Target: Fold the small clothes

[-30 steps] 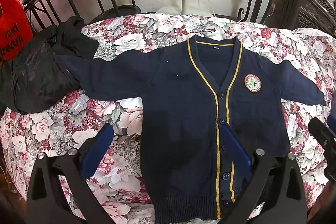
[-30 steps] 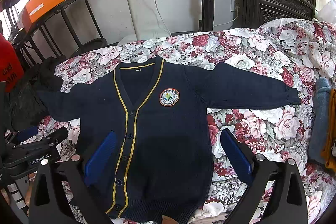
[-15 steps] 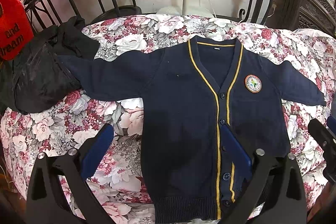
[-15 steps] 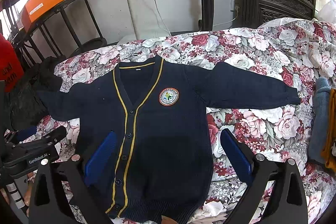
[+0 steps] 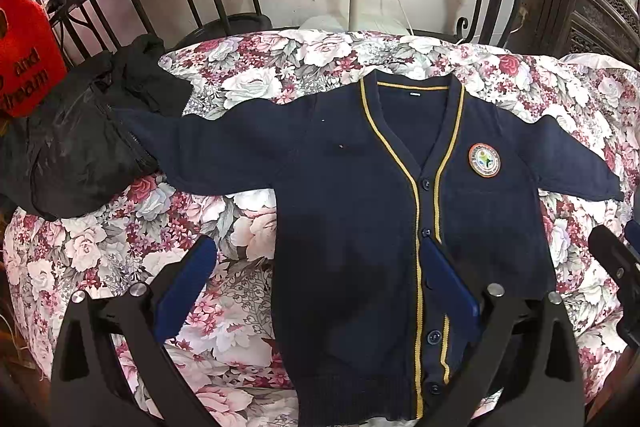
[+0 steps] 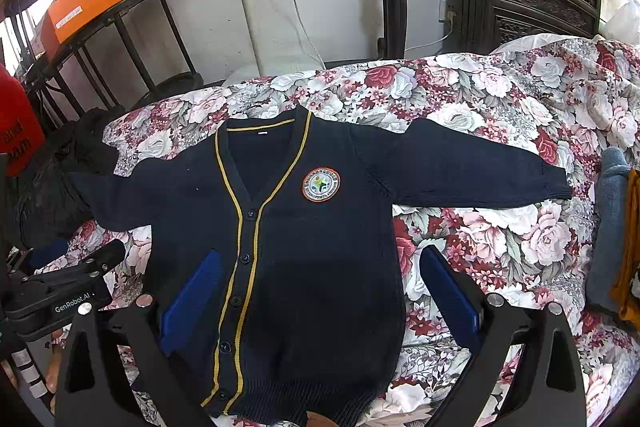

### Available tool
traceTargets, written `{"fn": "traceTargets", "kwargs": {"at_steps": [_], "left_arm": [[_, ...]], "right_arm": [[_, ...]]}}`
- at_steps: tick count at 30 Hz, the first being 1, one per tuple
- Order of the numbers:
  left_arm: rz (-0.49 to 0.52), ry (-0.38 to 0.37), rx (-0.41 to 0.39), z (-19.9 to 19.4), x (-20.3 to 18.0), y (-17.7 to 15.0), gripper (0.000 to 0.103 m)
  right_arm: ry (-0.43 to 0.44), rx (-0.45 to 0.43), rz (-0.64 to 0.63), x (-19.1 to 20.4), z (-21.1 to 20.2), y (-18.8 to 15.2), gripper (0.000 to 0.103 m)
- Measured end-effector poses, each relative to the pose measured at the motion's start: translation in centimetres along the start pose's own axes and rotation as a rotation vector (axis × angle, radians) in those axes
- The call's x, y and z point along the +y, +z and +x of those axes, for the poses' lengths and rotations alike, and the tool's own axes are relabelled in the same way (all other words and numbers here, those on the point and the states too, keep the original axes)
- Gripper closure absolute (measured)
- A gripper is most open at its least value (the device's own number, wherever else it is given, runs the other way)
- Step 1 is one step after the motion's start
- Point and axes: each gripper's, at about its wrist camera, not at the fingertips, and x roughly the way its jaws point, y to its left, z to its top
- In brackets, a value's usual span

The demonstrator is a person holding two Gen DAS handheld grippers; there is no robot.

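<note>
Both claws, left claw (image 5: 320,291) and right claw (image 6: 320,291), gape above the flat navy cardigan (image 6: 304,247) (sleeves outspread).

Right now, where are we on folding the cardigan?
Done: the navy cardigan lies flat, buttoned, front up on the floral bedspread, both sleeves spread out. In hand: nothing; left gripper and right gripper hover open over its lower half. Left: every fold, sleeves first, then the body.

Cardigan (image 5: 352,227) hem cut off below — badge (image 6: 321,184) lettering too small.
</note>
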Motion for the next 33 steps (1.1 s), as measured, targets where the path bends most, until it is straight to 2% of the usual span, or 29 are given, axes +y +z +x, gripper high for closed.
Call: {"fn": "traceTargets", "kwargs": {"at_steps": [24,33], "left_arm": [[-0.002,0.004,0.000,0.1,0.2,-0.1,0.005],[0.007,0.019,0.018,0.9,0.1,-0.6,0.005]], "right_arm": [[-0.009,0.009,-0.003,-0.6,0.2,-0.5,0.003],[-0.058,0.057,-0.019,-1.0,1.7,-0.8,0.003]]}}
